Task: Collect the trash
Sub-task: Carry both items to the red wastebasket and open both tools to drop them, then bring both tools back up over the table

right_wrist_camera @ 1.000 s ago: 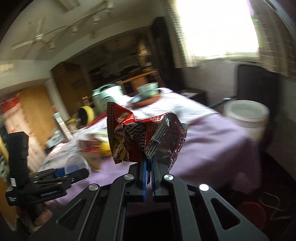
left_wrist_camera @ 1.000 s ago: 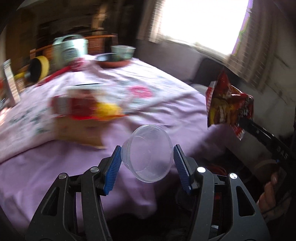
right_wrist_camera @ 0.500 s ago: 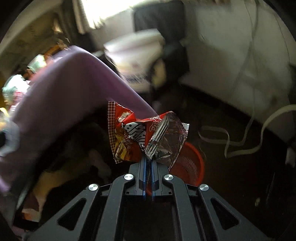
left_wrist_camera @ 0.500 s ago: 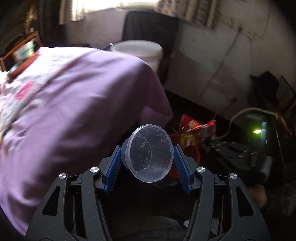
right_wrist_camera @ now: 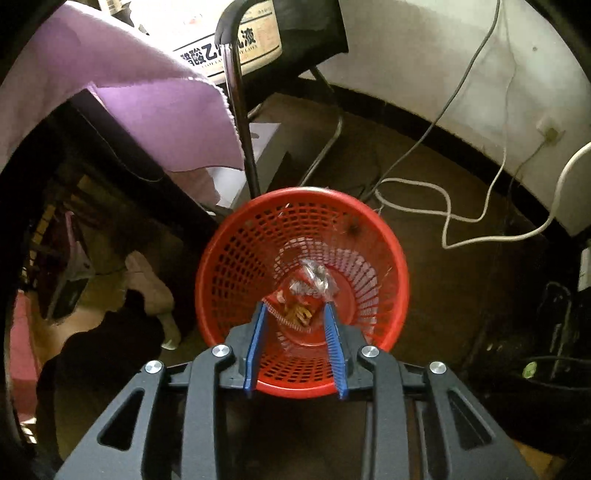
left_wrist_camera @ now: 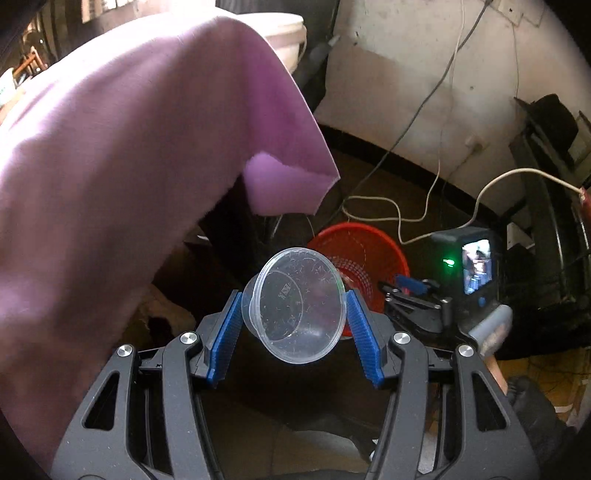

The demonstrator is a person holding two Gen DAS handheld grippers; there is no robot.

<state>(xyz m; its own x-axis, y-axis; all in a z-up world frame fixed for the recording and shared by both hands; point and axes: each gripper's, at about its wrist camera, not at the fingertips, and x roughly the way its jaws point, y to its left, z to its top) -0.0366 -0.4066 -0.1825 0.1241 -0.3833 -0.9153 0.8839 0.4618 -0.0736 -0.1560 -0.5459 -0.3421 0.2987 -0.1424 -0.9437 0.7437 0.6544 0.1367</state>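
Note:
My left gripper (left_wrist_camera: 293, 306) is shut on a clear plastic cup (left_wrist_camera: 295, 304), held on its side in the air in front of the red mesh waste basket (left_wrist_camera: 364, 245) on the floor. My right gripper (right_wrist_camera: 294, 315) is open, right above the same basket (right_wrist_camera: 236, 254). The red snack wrapper (right_wrist_camera: 301, 295) lies inside the basket, below and between my open right fingers. The right gripper also shows in the left wrist view (left_wrist_camera: 404, 286), at the basket's right rim.
A table with a purple cloth (left_wrist_camera: 129, 129) hangs over at the left. A chair leg (right_wrist_camera: 242, 122) stands just behind the basket. White cables (right_wrist_camera: 443, 206) trail on the brown floor by the wall. A white bucket (left_wrist_camera: 284, 33) stands behind the table.
Both grippers swung from the tabletop down to the floor basket. My right gripper opened and the snack wrapper dropped into the basket. The left gripper kept hold of the cup.

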